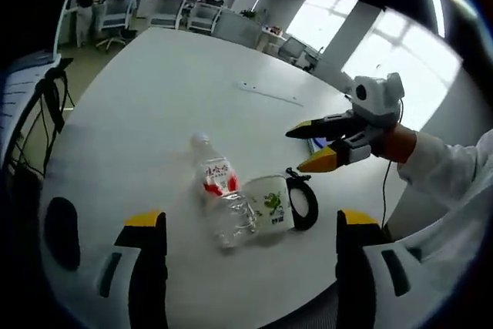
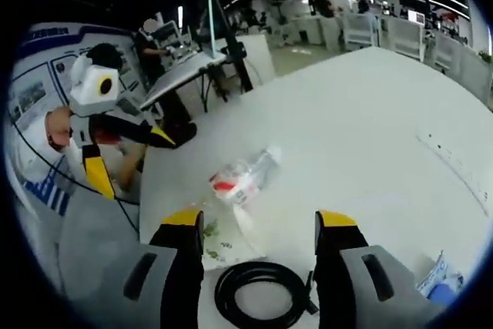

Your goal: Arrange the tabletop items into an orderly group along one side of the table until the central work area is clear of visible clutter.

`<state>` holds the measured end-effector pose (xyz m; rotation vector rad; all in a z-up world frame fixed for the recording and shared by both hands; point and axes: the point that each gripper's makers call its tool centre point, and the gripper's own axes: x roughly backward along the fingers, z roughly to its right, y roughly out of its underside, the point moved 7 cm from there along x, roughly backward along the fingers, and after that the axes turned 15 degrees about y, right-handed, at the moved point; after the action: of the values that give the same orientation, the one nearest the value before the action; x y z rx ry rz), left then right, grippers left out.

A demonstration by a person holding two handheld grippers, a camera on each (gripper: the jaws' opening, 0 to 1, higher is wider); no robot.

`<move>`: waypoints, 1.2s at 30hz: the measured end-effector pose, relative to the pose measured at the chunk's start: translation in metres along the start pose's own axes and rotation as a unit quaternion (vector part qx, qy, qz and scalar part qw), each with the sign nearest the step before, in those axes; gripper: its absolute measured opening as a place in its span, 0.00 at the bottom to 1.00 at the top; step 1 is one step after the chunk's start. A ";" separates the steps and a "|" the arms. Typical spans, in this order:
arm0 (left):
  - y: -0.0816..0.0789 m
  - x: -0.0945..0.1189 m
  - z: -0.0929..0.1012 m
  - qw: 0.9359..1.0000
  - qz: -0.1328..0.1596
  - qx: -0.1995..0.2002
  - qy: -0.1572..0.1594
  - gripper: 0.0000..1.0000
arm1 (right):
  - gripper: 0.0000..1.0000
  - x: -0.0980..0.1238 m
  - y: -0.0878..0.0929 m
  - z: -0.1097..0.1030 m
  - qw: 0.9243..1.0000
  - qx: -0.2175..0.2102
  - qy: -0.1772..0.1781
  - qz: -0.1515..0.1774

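White table [image 1: 154,98]: plastic bottle [image 1: 219,194] lying flat, touching tipped cup [image 1: 269,204]; black cable coil [image 1: 303,202] beside cup.

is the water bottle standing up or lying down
Lying down: the water bottle rests on its side on the white table, cap end pointing away from the cup.

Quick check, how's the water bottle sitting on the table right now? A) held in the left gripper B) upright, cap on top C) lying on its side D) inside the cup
C: the water bottle lies flat on the white table, touching the tipped cup, both grippers clear of it.
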<state>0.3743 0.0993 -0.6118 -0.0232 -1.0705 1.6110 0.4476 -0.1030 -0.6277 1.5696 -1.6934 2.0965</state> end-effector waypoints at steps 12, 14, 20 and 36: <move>0.003 0.002 -0.009 1.000 0.002 0.011 -0.001 0.94 | 0.55 -0.020 -0.002 -0.009 0.999 0.021 -0.035 -0.023; 0.003 0.002 -0.011 1.000 0.004 0.014 -0.002 0.94 | 0.53 -0.021 0.000 -0.010 0.998 0.024 -0.045 -0.030; 0.005 0.002 -0.014 1.000 0.007 0.020 -0.004 0.94 | 0.45 -0.027 0.002 -0.016 0.993 0.052 -0.095 -0.054; 0.010 -0.003 -0.018 0.999 0.010 0.030 0.002 0.93 | 0.28 -0.039 0.010 -0.022 0.971 0.108 -0.180 -0.112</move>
<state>0.3770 0.1084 -0.6298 0.0029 -1.0204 1.6595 0.4470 -0.0698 -0.6595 2.2038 -1.3139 2.0320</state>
